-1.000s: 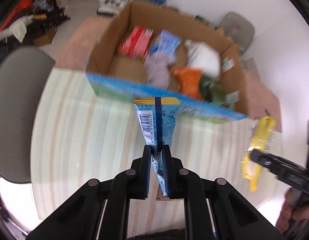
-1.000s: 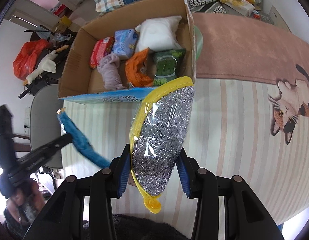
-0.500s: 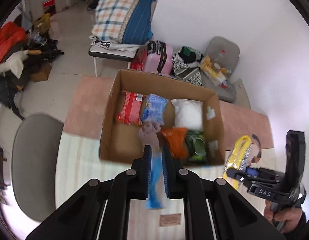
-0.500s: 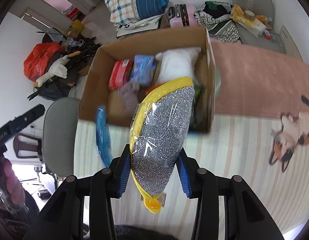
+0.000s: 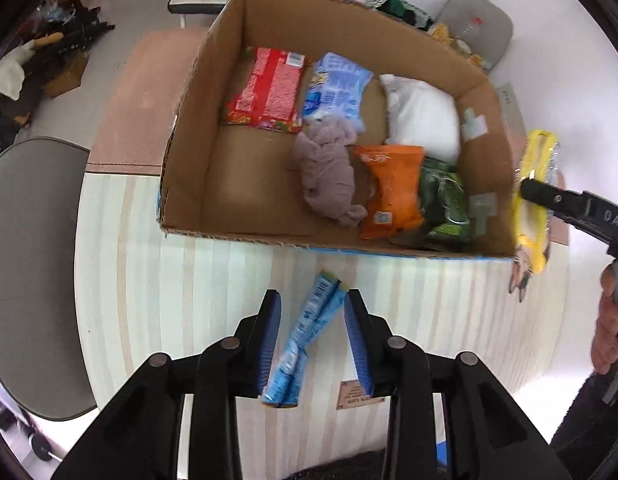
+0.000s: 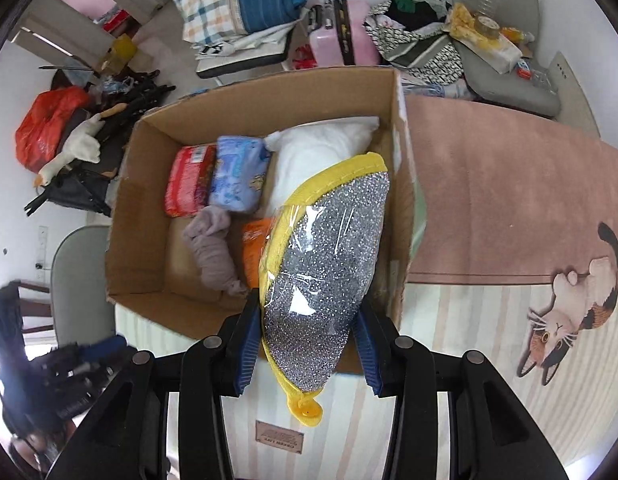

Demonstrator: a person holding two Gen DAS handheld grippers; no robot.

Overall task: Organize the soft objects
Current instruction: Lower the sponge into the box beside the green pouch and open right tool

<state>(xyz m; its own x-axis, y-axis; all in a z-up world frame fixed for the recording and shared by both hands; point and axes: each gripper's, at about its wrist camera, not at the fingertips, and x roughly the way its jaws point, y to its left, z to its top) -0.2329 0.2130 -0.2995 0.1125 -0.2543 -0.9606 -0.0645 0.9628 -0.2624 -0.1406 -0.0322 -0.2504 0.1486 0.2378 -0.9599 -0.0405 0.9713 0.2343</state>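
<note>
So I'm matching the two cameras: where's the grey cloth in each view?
Left wrist: grey cloth at mid-box, left of the orange packet.
Right wrist: grey cloth in the box's near left part.
Shared landmark: the cardboard box.

Left gripper point(image 5: 312, 334) jaws now spread apart, blue packet point(image 5: 305, 339) loose between them, no longer pinched, right gripper point(image 6: 306, 335) with silver scouring pad point(image 6: 323, 276) now above cardboard box point(image 6: 253, 100) near right corner.
</note>
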